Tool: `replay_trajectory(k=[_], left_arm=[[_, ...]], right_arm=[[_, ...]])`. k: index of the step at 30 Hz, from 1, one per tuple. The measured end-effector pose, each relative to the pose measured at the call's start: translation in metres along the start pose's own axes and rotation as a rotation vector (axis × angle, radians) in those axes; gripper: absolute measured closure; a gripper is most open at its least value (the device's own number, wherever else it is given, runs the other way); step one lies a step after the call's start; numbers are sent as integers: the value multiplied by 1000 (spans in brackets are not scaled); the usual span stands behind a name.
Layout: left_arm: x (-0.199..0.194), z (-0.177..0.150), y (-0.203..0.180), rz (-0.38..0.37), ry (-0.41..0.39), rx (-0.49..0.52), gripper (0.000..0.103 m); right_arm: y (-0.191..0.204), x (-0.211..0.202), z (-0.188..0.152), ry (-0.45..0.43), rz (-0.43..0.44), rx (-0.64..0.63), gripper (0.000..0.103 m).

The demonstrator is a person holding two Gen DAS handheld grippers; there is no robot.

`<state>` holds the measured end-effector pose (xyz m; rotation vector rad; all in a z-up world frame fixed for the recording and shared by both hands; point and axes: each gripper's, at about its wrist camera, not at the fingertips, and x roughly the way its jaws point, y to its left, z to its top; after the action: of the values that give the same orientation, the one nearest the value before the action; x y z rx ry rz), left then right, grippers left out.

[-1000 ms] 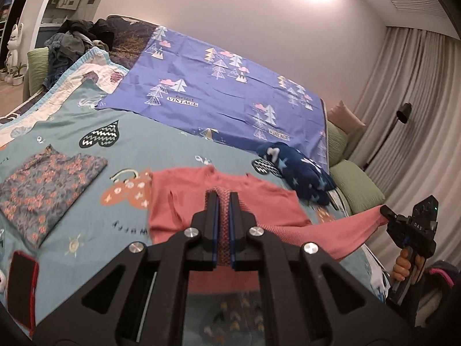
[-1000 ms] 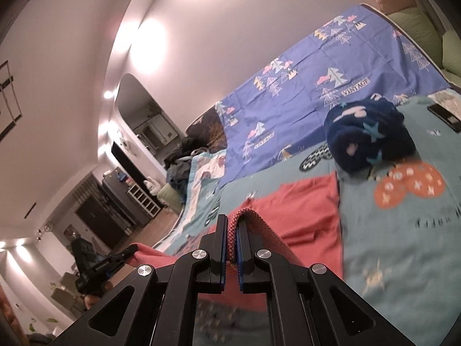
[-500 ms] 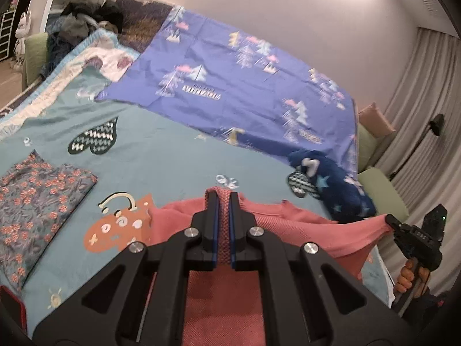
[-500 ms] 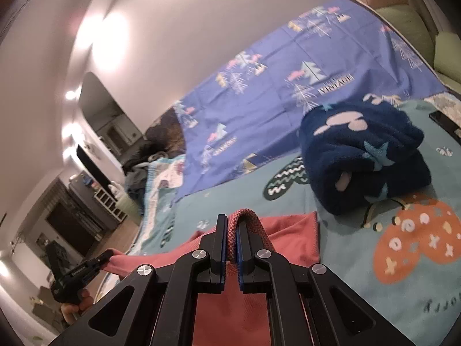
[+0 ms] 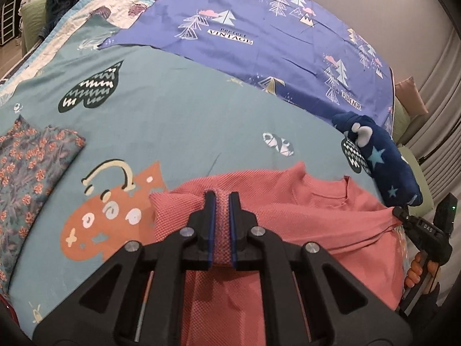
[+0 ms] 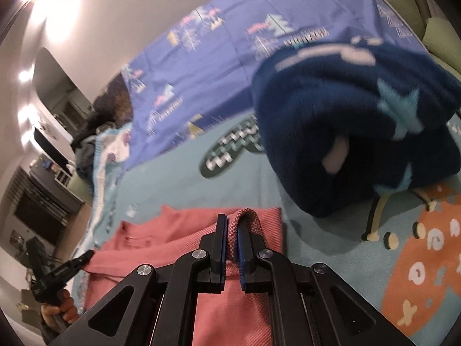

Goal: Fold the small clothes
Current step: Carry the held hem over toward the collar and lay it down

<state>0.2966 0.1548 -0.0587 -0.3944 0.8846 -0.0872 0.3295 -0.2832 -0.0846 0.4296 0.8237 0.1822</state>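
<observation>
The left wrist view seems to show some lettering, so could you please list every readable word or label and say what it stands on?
"Perfect VINTAGE": white label printed on the purple tree-patterned bed sheet.
"VINTAGE": repeated nearer that sheet's right edge; the smaller word above it is too small to read.
"DAS": white letters on the black right gripper; small, so uncertain.
The right wrist view's sheet lettering is too blurred to read.

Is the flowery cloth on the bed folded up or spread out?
Folded. The flowery cloth lies as a flat, neat rectangle with straight edges on the teal bedcover.
</observation>
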Motion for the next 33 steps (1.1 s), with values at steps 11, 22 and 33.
replay_trajectory(k=[11, 22, 33], left_arm=[[-13, 2, 3, -25, -1, -2, 67], [-9, -11, -11, -42, 87, 100, 83], [17, 40, 22, -130, 46, -183, 92]], right_arm=[[-6, -5, 4, 53, 30, 28, 80], [4, -1, 3, 121, 48, 11, 85], [-24, 8, 41, -23, 17, 200, 88]])
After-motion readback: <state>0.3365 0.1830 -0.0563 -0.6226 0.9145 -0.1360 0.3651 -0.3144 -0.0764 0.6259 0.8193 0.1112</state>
